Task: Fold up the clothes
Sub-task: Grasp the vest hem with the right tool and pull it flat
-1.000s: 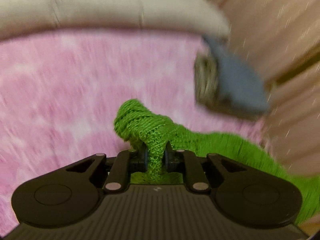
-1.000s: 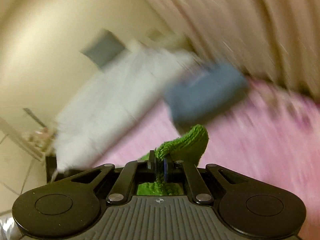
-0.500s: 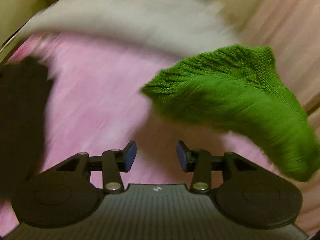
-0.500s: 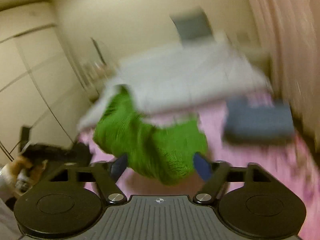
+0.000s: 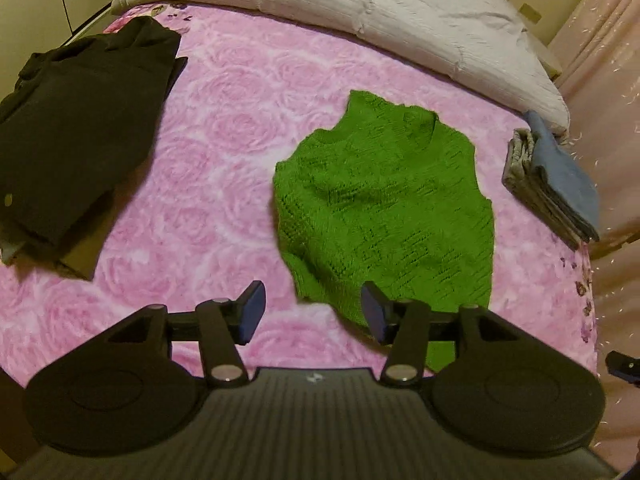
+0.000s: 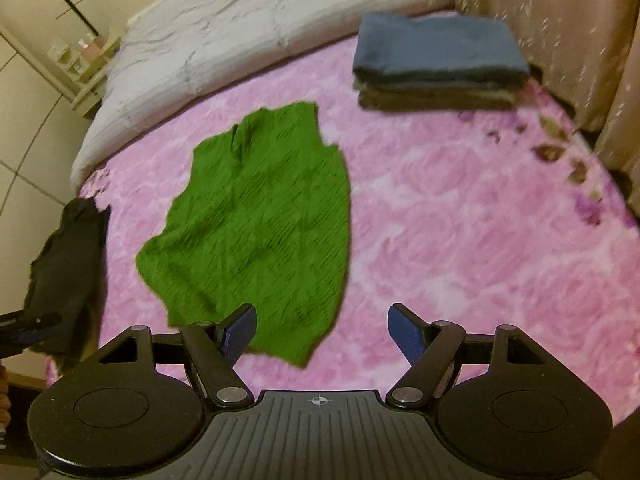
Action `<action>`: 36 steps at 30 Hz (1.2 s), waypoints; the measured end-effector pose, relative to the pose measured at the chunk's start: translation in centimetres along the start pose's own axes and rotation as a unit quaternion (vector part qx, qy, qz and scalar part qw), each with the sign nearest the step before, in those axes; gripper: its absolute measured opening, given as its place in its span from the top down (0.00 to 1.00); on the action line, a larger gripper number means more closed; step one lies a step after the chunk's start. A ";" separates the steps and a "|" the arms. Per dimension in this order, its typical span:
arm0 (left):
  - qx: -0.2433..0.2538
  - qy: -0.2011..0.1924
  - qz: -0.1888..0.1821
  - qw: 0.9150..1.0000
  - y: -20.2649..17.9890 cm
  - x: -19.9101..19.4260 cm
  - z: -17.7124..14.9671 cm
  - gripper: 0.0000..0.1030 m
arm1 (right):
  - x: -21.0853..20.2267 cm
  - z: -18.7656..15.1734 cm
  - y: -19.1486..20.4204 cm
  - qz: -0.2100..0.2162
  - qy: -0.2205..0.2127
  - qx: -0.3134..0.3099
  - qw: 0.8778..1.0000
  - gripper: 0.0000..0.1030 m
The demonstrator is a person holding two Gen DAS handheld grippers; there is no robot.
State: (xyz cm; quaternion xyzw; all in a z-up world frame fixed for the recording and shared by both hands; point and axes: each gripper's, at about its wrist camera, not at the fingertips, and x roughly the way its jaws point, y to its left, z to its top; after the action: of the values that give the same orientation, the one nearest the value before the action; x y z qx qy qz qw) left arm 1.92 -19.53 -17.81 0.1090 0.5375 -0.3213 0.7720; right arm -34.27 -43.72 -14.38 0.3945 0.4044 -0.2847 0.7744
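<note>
A green knitted vest (image 5: 384,208) lies spread flat on the pink rose-patterned bedspread (image 5: 224,148), neck toward the pillows. It also shows in the right wrist view (image 6: 260,220). My left gripper (image 5: 313,312) is open and empty, above the vest's near left hem. My right gripper (image 6: 320,330) is open and empty, above the vest's near right hem. Neither touches the vest.
A dark garment (image 5: 76,120) lies at the bed's left side, also in the right wrist view (image 6: 64,280). A stack of folded clothes, blue on top (image 6: 436,62), sits at the far right (image 5: 556,184). A grey-white duvet (image 5: 360,12) lies across the head. Curtains (image 6: 560,32) hang on the right.
Both grippers held the bunched green vest a second ago. They let it go and opened, and the vest now lies flat on the bedspread. Both grippers have drawn back above it.
</note>
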 end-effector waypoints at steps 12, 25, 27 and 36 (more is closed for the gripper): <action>-0.014 0.035 0.021 0.999 2.4 4.1 -5.0 0.54 | 6.5 -4.3 -2.9 0.052 0.083 0.085 0.992 0.27; -0.026 0.055 -0.022 0.998 5.5 16.7 -3.4 0.54 | 19.7 -8.3 -4.9 0.093 0.046 0.280 0.954 0.38; -0.040 0.058 -0.037 0.997 5.9 18.7 -2.8 0.54 | 20.7 -8.7 -4.9 0.093 0.038 0.290 0.952 0.38; -0.065 0.056 -0.106 0.991 5.7 24.6 -0.9 0.97 | 23.1 -8.9 -4.1 0.094 0.020 0.292 0.951 0.92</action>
State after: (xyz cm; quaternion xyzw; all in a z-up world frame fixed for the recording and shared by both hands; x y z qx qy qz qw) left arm 10.02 -24.04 -41.34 0.0184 0.6080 -0.3592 0.7079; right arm -29.13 -41.21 -38.77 0.6455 0.2797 -0.3084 0.6403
